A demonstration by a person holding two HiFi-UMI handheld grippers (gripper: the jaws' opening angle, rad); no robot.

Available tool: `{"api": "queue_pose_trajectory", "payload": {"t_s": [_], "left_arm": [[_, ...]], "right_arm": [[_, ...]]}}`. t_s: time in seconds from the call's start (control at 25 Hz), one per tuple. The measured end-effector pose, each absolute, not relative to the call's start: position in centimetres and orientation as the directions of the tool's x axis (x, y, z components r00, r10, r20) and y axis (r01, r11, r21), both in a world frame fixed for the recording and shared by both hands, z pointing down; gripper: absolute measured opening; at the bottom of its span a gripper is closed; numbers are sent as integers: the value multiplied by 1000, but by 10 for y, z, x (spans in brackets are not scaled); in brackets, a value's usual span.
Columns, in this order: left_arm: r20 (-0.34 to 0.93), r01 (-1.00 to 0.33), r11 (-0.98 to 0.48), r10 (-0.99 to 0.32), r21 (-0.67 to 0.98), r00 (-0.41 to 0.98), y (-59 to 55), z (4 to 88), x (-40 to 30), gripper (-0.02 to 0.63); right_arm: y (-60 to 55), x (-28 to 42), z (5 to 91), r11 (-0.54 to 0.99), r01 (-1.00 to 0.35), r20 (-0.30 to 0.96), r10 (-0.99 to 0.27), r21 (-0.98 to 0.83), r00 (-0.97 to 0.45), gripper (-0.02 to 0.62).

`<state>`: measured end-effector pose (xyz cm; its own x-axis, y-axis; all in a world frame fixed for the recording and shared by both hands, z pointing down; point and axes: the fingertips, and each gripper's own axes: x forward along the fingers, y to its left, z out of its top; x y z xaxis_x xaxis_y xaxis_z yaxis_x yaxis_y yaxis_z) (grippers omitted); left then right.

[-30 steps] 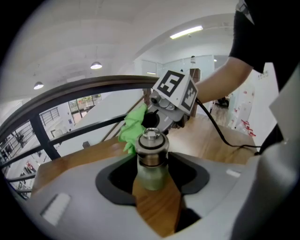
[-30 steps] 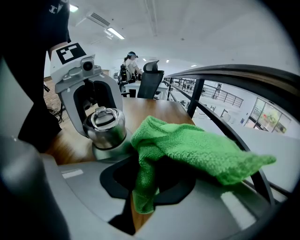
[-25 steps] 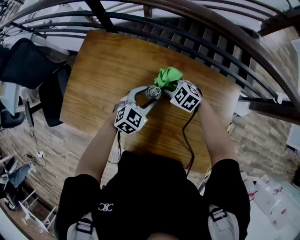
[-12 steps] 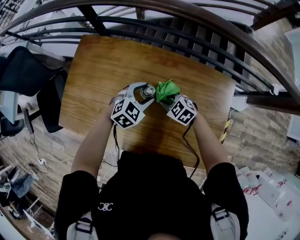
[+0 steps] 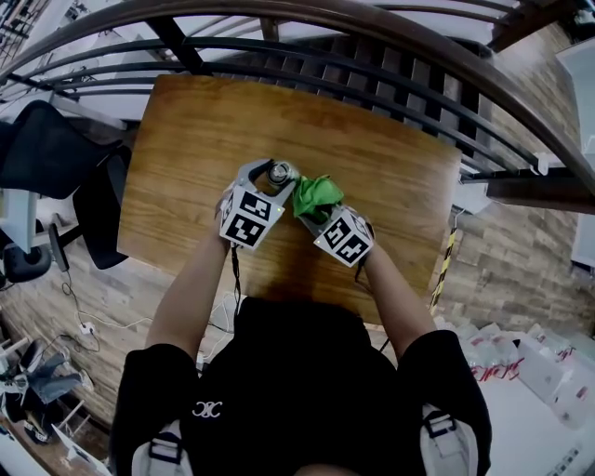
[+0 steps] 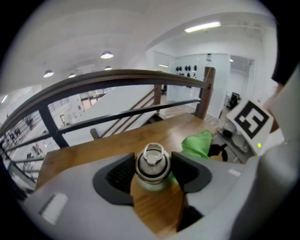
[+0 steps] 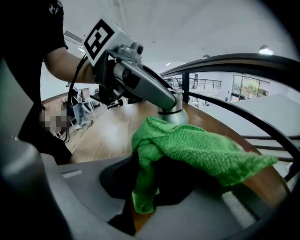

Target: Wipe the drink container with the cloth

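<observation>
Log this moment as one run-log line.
Left tongs: just been opening, bottle stands between them | Right tongs: shut on green cloth | Cloth beside bottle on wooden table

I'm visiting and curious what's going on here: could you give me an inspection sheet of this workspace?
Surface: brown wooden table, glossy.
Job's things: silver metal drink bottle upright; green microfibre cloth beside it.
Clutter: nothing seen.
Grippers: left tool jaws have just been opening, bottle standing between them; right tool shut on the cloth.
Cables: black cable hanging below left tool.
Surroundings: dark curved railing, black office chair.
</observation>
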<state>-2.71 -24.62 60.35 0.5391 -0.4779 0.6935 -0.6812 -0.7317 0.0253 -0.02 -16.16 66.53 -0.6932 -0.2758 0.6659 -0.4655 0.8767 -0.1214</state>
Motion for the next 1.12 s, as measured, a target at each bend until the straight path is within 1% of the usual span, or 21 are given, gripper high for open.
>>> {"api": "queue_pose_trajectory", "payload": {"t_s": [0.08, 0.16, 0.44, 0.64, 0.88, 1.0, 1.12], "left_arm": [[698, -755, -651, -501, 85, 511, -249, 606, -37, 295], [701, -800, -581, -508, 150, 501, -249, 611, -46, 295], [711, -871, -307, -505, 383, 490, -246, 618, -75, 295], [710, -861, -131, -513, 491, 482, -240, 624, -93, 293], [690, -785, 43, -509, 618, 515, -230, 632, -93, 291], [683, -762, 74, -505, 643, 528, -224, 635, -90, 290], [686, -761, 84, -505, 643, 524, -221, 637, -89, 290]], "right_arm": [[-158, -3, 666, 864, -488, 657, -295, -128, -694, 67], [-156, -5, 671, 850, -510, 658, -310, -132, -686, 67], [-171, -10, 679, 802, -589, 646, -398, -101, -651, 67], [-174, -17, 675, 806, -588, 653, -407, -73, -639, 66], [-147, -49, 682, 866, -491, 656, -319, -90, -684, 67], [-153, -55, 685, 868, -487, 647, -318, -96, -693, 67], [-171, -45, 695, 840, -533, 664, -344, -99, -664, 67]]}}
